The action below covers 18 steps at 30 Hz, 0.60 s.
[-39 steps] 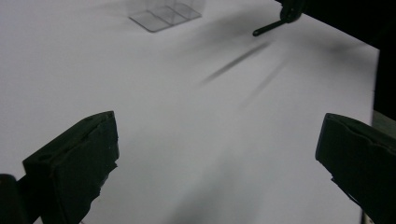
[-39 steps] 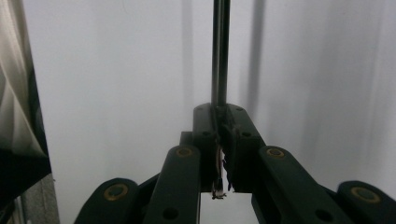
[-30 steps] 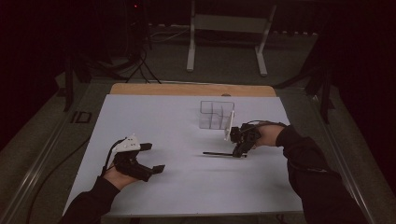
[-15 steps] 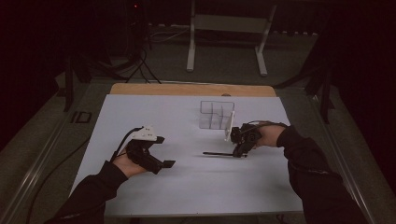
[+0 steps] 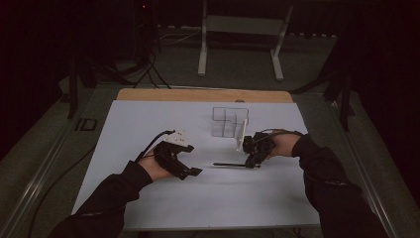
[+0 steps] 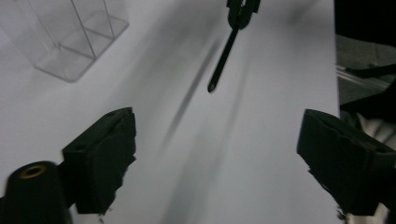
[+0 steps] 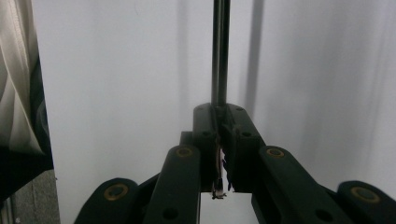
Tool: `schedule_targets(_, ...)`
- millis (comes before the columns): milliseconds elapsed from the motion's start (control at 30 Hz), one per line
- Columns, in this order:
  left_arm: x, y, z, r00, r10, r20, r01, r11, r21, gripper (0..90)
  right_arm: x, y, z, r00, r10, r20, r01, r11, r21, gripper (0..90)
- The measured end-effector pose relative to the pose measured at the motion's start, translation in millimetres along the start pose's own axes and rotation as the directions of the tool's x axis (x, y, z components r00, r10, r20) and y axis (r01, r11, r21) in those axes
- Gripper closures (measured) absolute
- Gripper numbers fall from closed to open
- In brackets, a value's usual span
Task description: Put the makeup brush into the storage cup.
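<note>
A white sheet (image 5: 163, 119) covers most of the table (image 5: 203, 94), whose bare wooden edge shows along the far side in the high view. Above the middle of that frame stands a clear plastic organiser (image 5: 225, 121) with open compartments; in the left gripper view it sits at the upper left.

Left of centre in the high view, the left gripper (image 5: 190, 171) hovers over the sheet with its jaws spread wide and nothing between them; they have just been closing a little. Its own view shows the two black pads far apart at the lower corners, bare sheet between.

Right of centre, the right gripper (image 5: 250, 162) is clamped tight on one end of a thin dark rod (image 5: 229, 164), perhaps a pen or stylus. The rod stretches toward the left gripper, close over the sheet; whether it touches is hard to tell. In the right gripper view it rises straight from the closed jaws to the top edge.
</note>
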State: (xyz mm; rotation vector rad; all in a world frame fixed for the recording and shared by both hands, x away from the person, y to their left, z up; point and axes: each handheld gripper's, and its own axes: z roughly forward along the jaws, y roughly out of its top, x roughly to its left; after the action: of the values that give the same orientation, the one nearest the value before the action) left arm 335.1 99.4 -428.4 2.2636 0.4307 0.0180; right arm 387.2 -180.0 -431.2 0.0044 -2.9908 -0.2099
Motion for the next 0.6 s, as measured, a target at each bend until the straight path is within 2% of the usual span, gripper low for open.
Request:
schedule_targets(133,0.0,5.8,7.8,0.9998,0.012,0.014,-0.013,0.9999,0.009,20.3,0.9,1.7,0.0,0.9999,-0.011,0.001,0.011,1.0,-0.007,84.1)
schedule_targets(267,0.9,12.3,20.7,0.9996,0.004,0.027,-0.005,0.9997,0.023,22.3,1.3,3.0,0.0,1.0,-0.008,0.002,0.008,1.0,-0.008,84.1)
schedule_targets(367,1.5,15.1,28.7,0.9995,0.005,0.033,-0.006,0.9993,0.037,27.7,1.1,4.5,-0.9,0.9999,-0.012,0.004,0.013,1.0,-0.018,84.1)
schedule_targets(500,0.7,17.1,38.4,0.9998,0.015,0.014,-0.015,0.9988,0.047,34.7,1.6,6.8,-1.7,0.9997,-0.021,0.007,0.021,0.999,-0.024,84.1)
schedule_targets(600,0.5,18.6,45.8,0.9989,0.046,0.009,-0.046,0.9962,0.073,39.7,1.6,8.2,-1.5,0.9997,-0.023,0.006,0.023,0.999,-0.023,84.1)
